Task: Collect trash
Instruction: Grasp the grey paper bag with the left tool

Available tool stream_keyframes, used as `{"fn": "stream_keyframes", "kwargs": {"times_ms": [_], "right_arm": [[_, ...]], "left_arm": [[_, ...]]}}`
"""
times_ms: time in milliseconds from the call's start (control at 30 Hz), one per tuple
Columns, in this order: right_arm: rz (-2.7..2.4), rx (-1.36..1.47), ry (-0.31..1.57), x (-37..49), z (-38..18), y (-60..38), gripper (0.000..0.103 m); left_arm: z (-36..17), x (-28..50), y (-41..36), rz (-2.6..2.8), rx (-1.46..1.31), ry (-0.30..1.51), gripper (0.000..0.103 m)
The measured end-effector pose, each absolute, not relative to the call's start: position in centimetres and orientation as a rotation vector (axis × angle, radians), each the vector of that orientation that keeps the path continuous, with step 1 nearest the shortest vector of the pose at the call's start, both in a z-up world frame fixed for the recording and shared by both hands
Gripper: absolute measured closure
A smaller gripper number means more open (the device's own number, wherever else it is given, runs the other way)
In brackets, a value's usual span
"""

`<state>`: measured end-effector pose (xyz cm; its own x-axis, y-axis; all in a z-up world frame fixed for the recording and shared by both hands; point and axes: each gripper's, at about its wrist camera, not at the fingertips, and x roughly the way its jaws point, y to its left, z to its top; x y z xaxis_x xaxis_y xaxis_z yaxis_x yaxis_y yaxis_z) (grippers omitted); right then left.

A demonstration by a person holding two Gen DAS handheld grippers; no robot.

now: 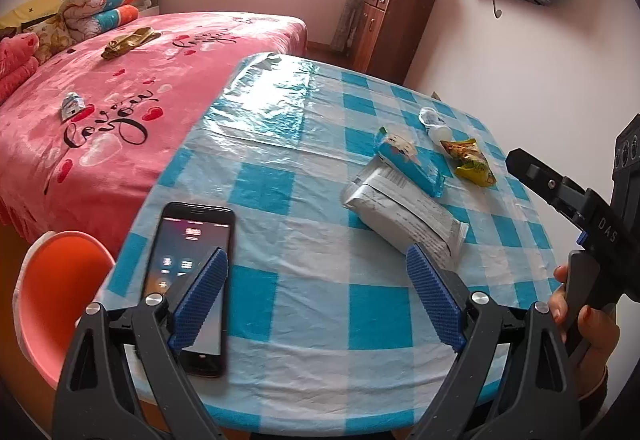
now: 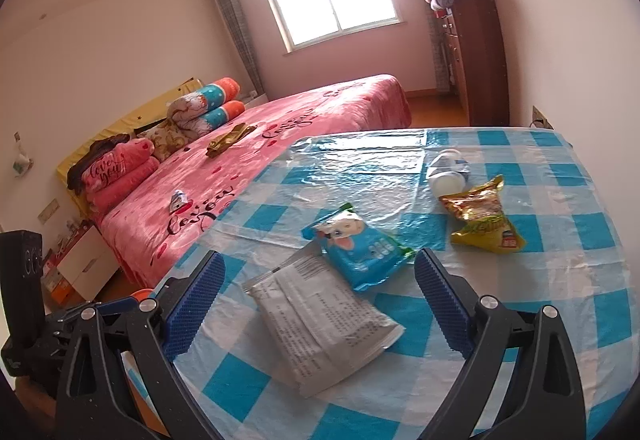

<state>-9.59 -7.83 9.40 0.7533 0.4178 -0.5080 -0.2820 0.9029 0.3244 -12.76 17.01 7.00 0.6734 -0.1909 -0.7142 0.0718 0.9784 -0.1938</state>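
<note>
**Blue-checked table holds the litter as both your grippers stand wide**

Plastic-covered and checked in blue and white, the table [image 2: 540, 304] carries four pieces of trash in a loose line. Nearest your right gripper [image 2: 320, 304] lies a flat grey printed packet [image 2: 320, 324], directly ahead of the open jaws with neither pad touching it. A blue snack wrapper [image 2: 356, 244] with a cartoon animal overlaps the packet's far corner. Beyond the wrapper sits a crumpled yellow and red bag [image 2: 484, 220], and just past that bag a small bottle [image 2: 448, 170] lies on its side, its lower part milky white.

Your left gripper [image 1: 318, 296] also stands wide and holds nothing; its right finger's tip lies across the packet's near end in that view. Under its left finger a phone [image 1: 192, 272] lies face up, screen lit, at the table's near edge. Beside the table, on the pink bed [image 1: 100, 144], a small silver wrapper [image 1: 72, 106] and a crumpled gold wrapper [image 1: 130, 42] lie well apart. No bin or bag for the trash appears in either view.
</note>
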Motion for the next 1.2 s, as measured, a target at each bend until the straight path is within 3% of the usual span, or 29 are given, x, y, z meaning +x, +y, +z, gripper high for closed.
{"fn": "stream_keyframes", "kwargs": {"times_ms": [467, 800, 1200], "right_arm": [[0.292, 0.246, 0.631, -8.3, 7.5, -10.9, 0.009], [0.224, 0.289, 0.685, -6.6, 5.2, -13.9, 0.009], [0.161, 0.411, 0.723, -5.3, 3.3, -18.4, 0.009]], "left_arm": [[5.2, -11.3, 13.2, -0.191, -0.140, 0.885, 0.012], [2.4, -9.0, 12.1, -0.206, -0.344, 1.003, 0.012], [2.0, -6.0, 7.8, -0.228, -0.346, 1.033, 0.012]]}}
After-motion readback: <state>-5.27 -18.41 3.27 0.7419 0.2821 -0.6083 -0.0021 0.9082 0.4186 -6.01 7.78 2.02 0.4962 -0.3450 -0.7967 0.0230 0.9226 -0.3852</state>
